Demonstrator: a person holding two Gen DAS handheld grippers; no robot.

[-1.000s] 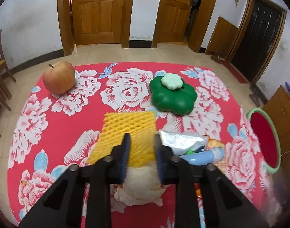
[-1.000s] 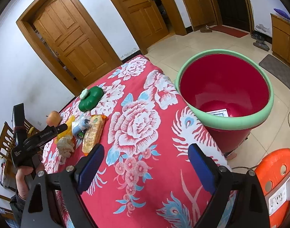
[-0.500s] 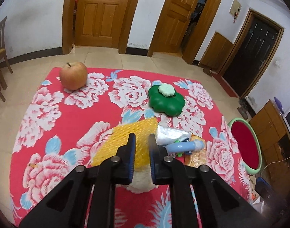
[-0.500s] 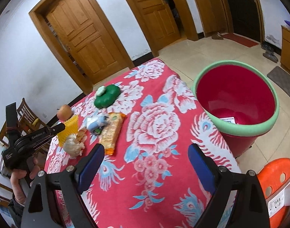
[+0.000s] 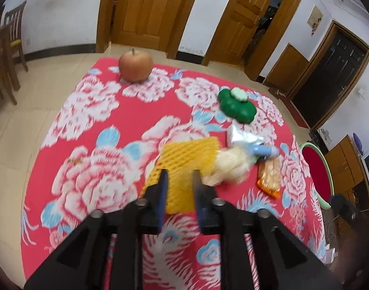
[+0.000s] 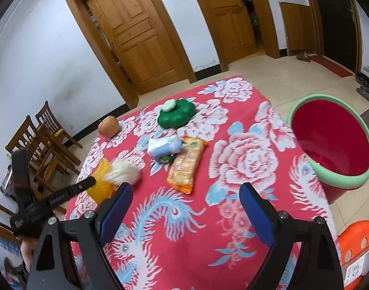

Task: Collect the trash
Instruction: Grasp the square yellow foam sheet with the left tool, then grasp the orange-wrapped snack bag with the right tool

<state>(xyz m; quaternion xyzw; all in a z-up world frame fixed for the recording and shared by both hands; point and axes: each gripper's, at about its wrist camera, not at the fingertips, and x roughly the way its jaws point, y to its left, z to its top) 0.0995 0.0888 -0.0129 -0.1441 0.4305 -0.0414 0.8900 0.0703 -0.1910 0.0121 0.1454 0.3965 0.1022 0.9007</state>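
Note:
On the red flowered tablecloth [image 5: 87, 169] lies a heap of trash: a yellow foam net [image 5: 189, 154], a white crumpled tissue [image 5: 229, 164], a silver and blue wrapper [image 5: 242, 137] and an orange snack packet [image 5: 269, 174]. My left gripper [image 5: 180, 176] hangs over the near end of the net. Its jaws are opening, with the net showing in the narrow gap between them. The right wrist view shows that gripper's tip [image 6: 93, 181] at the yellow net [image 6: 101, 186]. My right gripper [image 6: 185, 189] stands wide open and empty, above the cloth in front of the snack packet [image 6: 186, 166].
A red bin with a green rim [image 6: 312, 97] stands on the floor off the table's right edge. An apple [image 5: 135, 66] and a green flower-shaped box [image 5: 237, 105] sit at the far side. Wooden chairs [image 6: 46, 145] stand to the left, and an orange stool [image 6: 358, 239] at the lower right.
The left gripper's jaws closed at the net's near edge and have now parted again, while it drew back. The right gripper swung from the bin toward the trash heap.

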